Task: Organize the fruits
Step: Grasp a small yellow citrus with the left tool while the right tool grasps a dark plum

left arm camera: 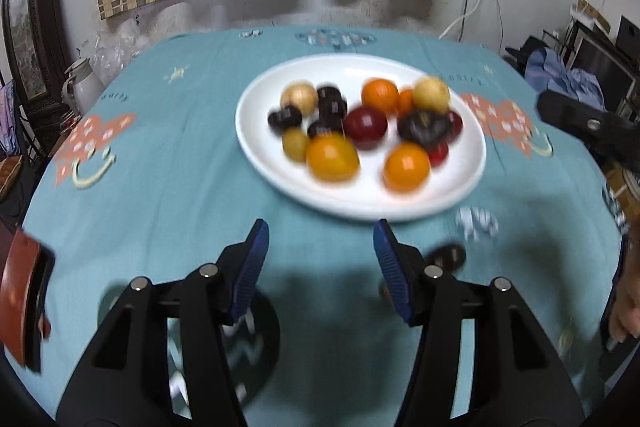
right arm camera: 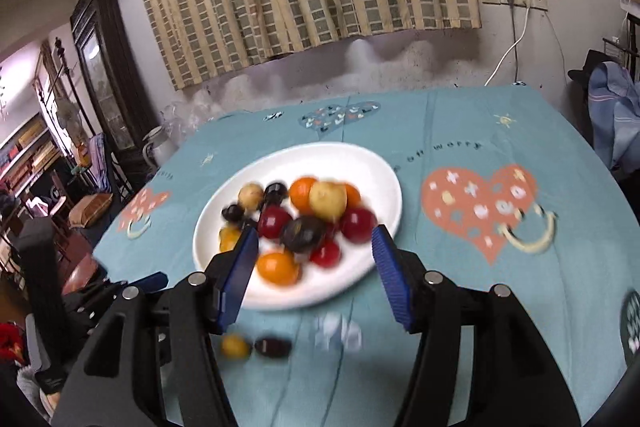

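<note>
A white plate (left arm camera: 360, 203) sits mid-table on the teal cloth, holding several blurred fruits: oranges (left arm camera: 332, 157), dark plums (left arm camera: 422, 125), a red plum (left arm camera: 366, 123) and pale yellow ones (left arm camera: 431, 94). My left gripper (left arm camera: 320, 227) hovers open just short of the plate's near rim, nothing between its blue pads. In the right wrist view my right gripper (right arm camera: 315, 231) is open over the near edge of the plate (right arm camera: 360, 163), gripping nothing. A small yellow fruit (right arm camera: 235, 345) and a dark one (right arm camera: 272, 347) lie loose on the cloth below it.
The teal tablecloth (left arm camera: 180, 147) has orange heart prints. A white kettle (left arm camera: 82, 87) stands beyond the table's left edge, and a red seat (left arm camera: 20, 299) is at near left. A hand (left arm camera: 624, 307) shows at the right edge. A curtain and wall lie behind.
</note>
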